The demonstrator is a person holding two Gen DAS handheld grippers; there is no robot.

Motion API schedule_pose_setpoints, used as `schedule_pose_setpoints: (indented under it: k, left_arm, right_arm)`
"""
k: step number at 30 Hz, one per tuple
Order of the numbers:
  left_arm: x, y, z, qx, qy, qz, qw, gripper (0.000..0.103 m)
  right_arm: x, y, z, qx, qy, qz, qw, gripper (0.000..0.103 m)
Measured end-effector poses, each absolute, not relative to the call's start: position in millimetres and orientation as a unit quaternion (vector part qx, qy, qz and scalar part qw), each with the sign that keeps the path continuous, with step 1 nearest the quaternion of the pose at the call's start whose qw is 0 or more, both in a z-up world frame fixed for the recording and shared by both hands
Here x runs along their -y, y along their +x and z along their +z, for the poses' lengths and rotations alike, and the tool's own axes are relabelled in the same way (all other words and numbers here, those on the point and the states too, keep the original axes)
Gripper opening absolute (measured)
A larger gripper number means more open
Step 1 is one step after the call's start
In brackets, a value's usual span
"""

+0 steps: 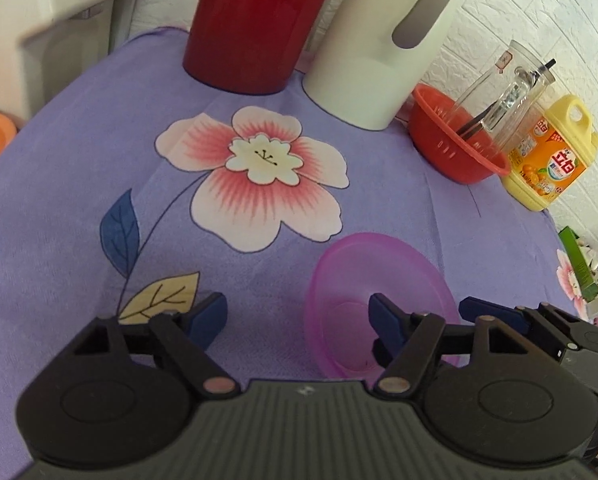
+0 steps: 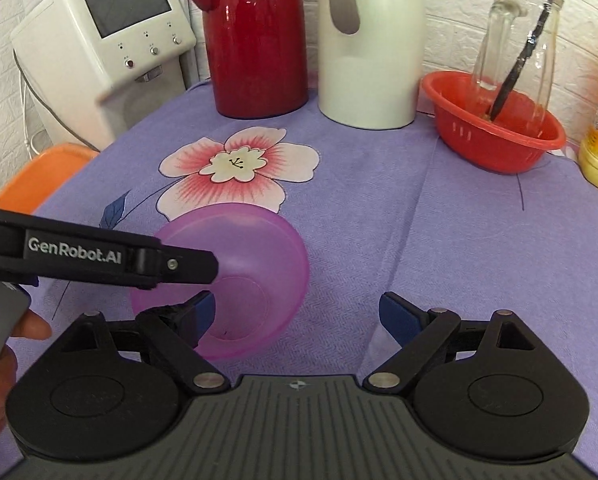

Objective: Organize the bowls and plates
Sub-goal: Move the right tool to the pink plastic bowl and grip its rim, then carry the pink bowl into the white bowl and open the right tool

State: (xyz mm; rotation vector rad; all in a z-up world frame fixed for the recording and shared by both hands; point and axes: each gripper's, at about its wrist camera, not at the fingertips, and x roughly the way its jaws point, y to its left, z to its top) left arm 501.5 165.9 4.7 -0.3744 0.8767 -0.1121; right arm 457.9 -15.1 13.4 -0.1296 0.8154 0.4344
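Both your grippers hang wide and empty over the translucent purple bowl (image 2: 235,276) on the purple floral cloth (image 2: 379,240): left gripper (image 1: 297,318), right gripper (image 2: 295,314). Crowd it and their fingers may collide, tipping the bowl.

Just one translucent pink-purple plastic bowl (image 1: 375,280) (image 2: 251,264), round with a flat circular base, empty, tipped up so the opening faces sideways rather than straight up. Sits on the purple cloth right below the printed flower.
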Motion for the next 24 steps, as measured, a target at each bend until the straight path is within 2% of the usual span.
schedule_pose_setpoints:
  k: [4,6,7,8,9,10,11,24]
  left_arm:
    - [-158.4,499.5,4.1,-0.416,-0.158,-0.059,0.894,0.068]
    - [-151.8,497.1,3.2,-0.41,-0.137,-0.059,0.9,0.046]
    - [-148.2,495.1,3.3,-0.405,-0.126,-0.057,0.904,0.044]
    - [-147.5,494.0,2.9,-0.403,-0.132,-0.06,0.903,0.036]
    - [-148.5,493.4,2.7,-0.407,-0.145,-0.066,0.9,0.03]
    - [-146.9,492.7,3.4,-0.409,-0.148,-0.071,0.898,0.025]
    - [-144.3,490.5,5.2,-0.409,-0.145,-0.069,0.898,0.023]
    - [-107.6,433.7,52.2,-0.374,-0.134,-0.102,0.912,0.023]
  right_arm:
    - [8.8,460.4,6.3,-0.398,-0.066,0.214,0.889,0.103]
    - [8.2,461.0,3.0,-0.401,-0.064,0.213,0.889,0.103]
    - [7.5,460.1,1.8,-0.398,-0.064,0.216,0.889,0.088]
    - [6.2,457.9,1.9,-0.396,-0.065,0.22,0.889,0.081]
    - [4.5,455.0,2.7,-0.396,-0.065,0.224,0.888,0.068]
    - [2.7,452.6,3.8,-0.397,-0.065,0.226,0.887,0.059]
    - [0.5,449.9,4.4,-0.398,-0.067,0.228,0.886,0.055]
    - [33.0,398.6,44.3,-0.369,-0.056,0.206,0.905,0.059]
